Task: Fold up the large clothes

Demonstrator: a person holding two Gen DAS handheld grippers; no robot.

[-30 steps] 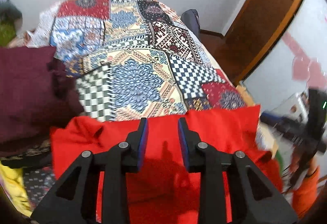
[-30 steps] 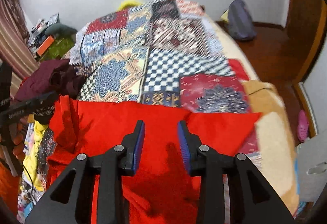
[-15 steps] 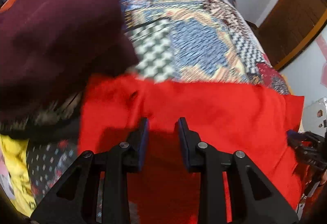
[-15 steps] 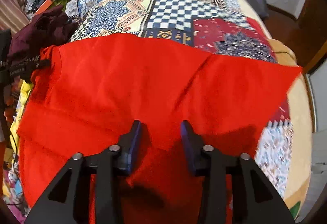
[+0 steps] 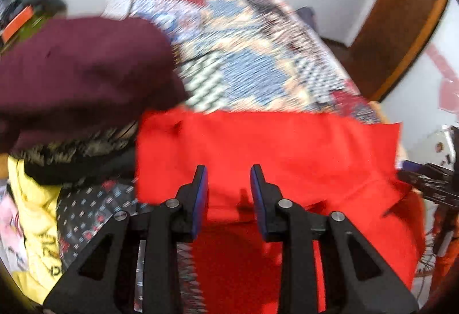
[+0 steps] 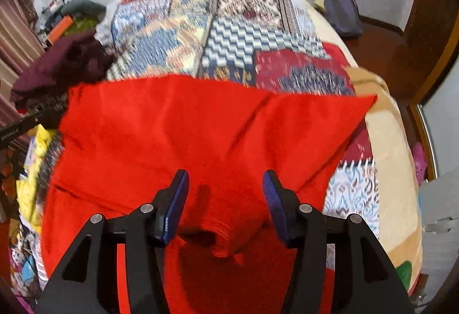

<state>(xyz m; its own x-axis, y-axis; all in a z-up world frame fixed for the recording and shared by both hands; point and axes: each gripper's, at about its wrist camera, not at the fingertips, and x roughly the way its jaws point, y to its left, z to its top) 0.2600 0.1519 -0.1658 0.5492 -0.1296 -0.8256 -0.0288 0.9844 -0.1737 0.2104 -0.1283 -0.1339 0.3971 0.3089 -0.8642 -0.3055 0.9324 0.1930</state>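
A large red garment [image 5: 287, 147] [image 6: 160, 124] lies spread across the near part of a bed, over a patchwork quilt [image 6: 229, 35]. My left gripper [image 5: 228, 173] hovers over the garment's left part. Its jaws are opening, and red cloth shows in the gap without being pinched. My right gripper [image 6: 225, 176] is above the garment's right part with its jaws opening wide. A bunched fold of red cloth [image 6: 226, 239] sits loose below and between them. Each view catches the other gripper at its edge: the left gripper [image 6: 31, 119] and the right gripper [image 5: 427, 179].
A maroon garment [image 5: 80, 67] [image 6: 66, 61] is heaped at the bed's left side, touching the red one's corner. Yellow and patterned clothes [image 5: 31, 213] lie below it. A dark backpack [image 6: 341, 10] sits on the floor far right, near a wooden door [image 5: 401, 13].
The right jaws have spread much wider and the left ones slightly. Both grippers moved over the red garment, which now lies flatter; the left one shifted toward the maroon heap.
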